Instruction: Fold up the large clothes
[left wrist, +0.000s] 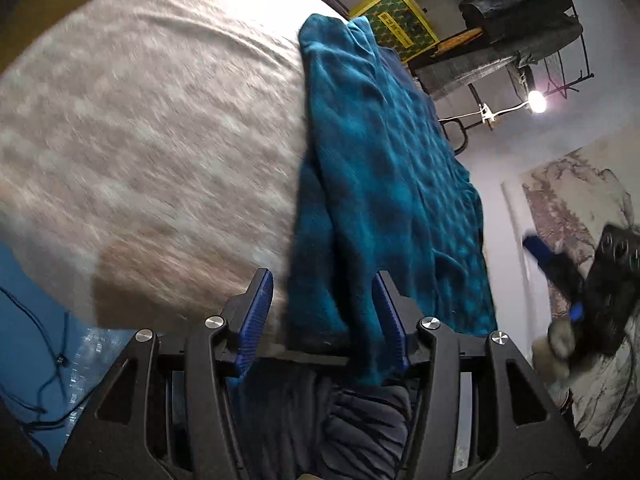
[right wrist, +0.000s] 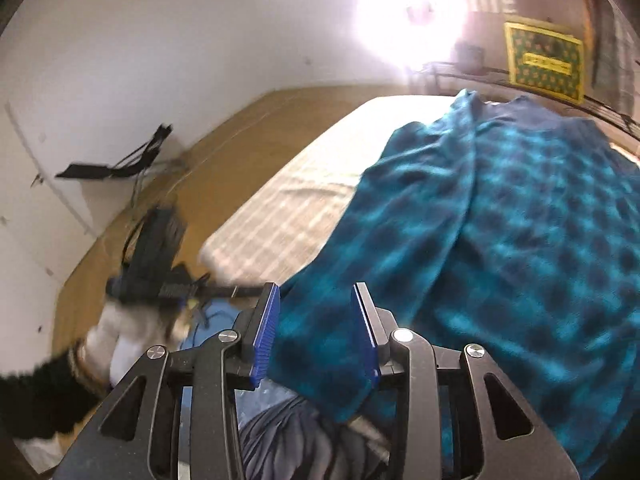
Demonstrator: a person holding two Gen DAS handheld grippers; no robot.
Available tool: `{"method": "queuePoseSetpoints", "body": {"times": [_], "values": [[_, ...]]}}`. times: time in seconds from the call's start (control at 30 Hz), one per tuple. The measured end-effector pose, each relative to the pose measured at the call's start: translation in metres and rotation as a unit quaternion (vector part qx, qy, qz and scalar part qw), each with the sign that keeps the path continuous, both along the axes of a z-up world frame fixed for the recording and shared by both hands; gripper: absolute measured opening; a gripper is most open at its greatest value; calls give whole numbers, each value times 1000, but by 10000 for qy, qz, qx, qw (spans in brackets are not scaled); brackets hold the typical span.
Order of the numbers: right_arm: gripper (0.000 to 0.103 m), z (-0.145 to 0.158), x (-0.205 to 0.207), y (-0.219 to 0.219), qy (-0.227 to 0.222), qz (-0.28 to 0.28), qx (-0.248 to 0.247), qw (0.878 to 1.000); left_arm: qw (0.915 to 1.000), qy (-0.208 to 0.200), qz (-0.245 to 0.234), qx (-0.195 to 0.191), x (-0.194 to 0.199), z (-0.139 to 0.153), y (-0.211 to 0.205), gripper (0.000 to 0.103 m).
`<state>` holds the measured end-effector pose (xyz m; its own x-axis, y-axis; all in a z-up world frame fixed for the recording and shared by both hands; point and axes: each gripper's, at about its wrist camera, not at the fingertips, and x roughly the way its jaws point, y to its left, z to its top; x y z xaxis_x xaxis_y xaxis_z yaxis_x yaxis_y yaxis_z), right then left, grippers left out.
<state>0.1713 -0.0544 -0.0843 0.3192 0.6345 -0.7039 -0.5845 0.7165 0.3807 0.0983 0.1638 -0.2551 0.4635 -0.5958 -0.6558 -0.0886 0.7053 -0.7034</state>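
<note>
A large teal, dark-mottled garment (left wrist: 380, 160) lies lengthwise along the right side of a bed with a beige sheet (left wrist: 140, 120), its near edge hanging over the bed's end. My left gripper (left wrist: 325, 316) is open at that hanging edge; cloth sits loosely between the blue pads, closer to the right one. In the right wrist view the garment (right wrist: 500, 220) spreads over the bed (right wrist: 280, 216). My right gripper (right wrist: 316, 332) is open around the lower left corner of the cloth, which fills the gap between its pads. The blurred left gripper (right wrist: 160, 256) shows beyond it.
A rack hung with clothes (left wrist: 520, 20), a yellow-green box (left wrist: 396, 20) and a clip lamp (left wrist: 537, 100) stand past the bed's far end. A blue mat with a cable (left wrist: 32, 320) lies at lower left. Wooden floor (right wrist: 240, 140) runs beside the bed.
</note>
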Motion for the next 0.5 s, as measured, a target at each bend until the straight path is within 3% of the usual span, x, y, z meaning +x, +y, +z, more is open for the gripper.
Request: {"method": "queuePoseSetpoints", "body": {"times": [0.07,0.13,0.2,0.23,0.27,0.5], "values": [[47,5,13,-3,-62,-182,-10,9998,9999,-20,14,107,0,-1,-9,53],[49,10,25,-4,-88,-286,5,9996,9999,-75,18,90,1,-4,-17,53],[49,15,40,-2,-93,-359,-26,9993,9993,-237,-32,283,1,-1,-27,37],[50,17,46,0,-85,-385,-39,9992,9989,-301,-51,356,2,1,-31,18],[51,17,54,2,-67,-413,-49,9991,9986,-386,-63,343,1,3,-32,12],[53,6,117,26,327,-549,-196,9978,9946,-1036,-70,83,-5,32,-39,7]]}}
